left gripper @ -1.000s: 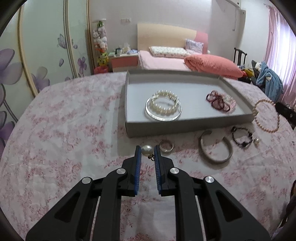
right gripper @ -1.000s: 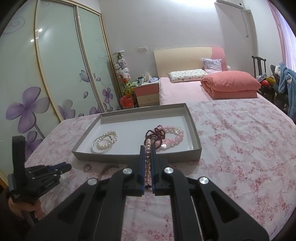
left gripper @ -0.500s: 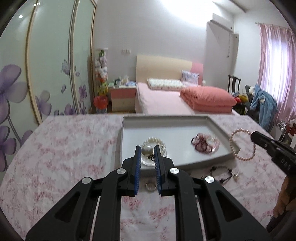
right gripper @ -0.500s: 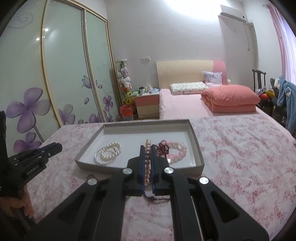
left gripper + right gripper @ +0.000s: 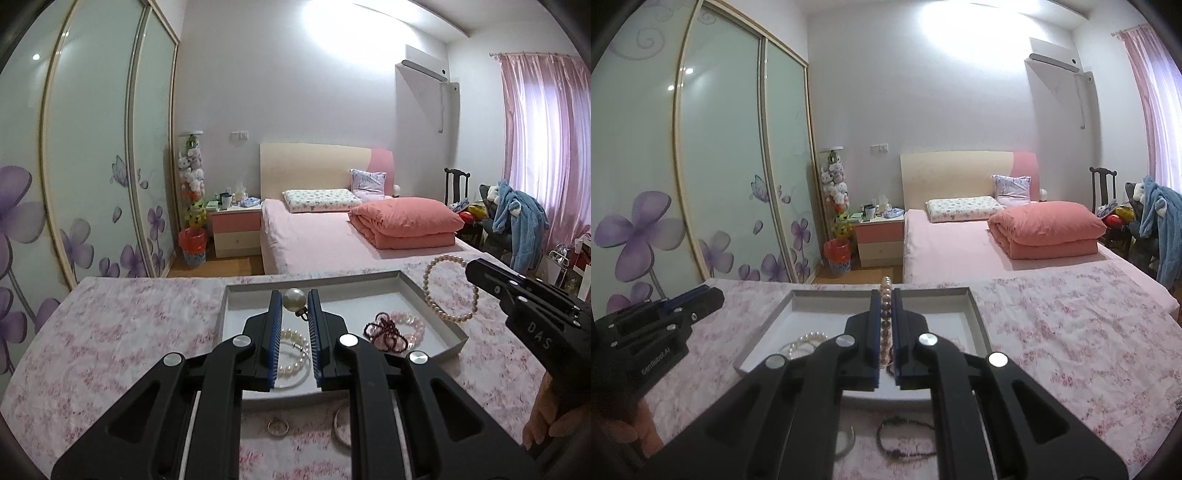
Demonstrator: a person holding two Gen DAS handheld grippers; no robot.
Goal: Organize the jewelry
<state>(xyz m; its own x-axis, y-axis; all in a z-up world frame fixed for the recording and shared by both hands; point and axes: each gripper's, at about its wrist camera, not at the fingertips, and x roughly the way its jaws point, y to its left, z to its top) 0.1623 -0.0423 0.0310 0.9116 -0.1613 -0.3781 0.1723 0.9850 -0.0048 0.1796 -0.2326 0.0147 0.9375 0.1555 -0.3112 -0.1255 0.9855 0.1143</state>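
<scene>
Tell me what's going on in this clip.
A person is sorting jewelry into a shallow grey tray on a floral-clothed table. The left gripper pinches a large round pearl earring; the right gripper holds a pink pearl bracelet. A small silver ring lies outside the tray.

The cloth (image 5: pixel 110 332) on the desk is white with a pink floral print. The tray (image 5: pixel 428 291) is grey, paler inside. The left gripper (image 5: pixel 294 299) is black with blue pads on its fingers (image 5: pixel 275 314) and clamps a white pearl (image 5: pixel 294 297). The right gripper's (image 5: pixel 885 299) bracelet (image 5: pixel 885 310) is pinkish pearl. In the tray lie a white bead bracelet (image 5: pixel 295 354) and dark red beads (image 5: pixel 384 332). The wardrobe doors (image 5: pixel 720 166) carry purple flowers.
</scene>
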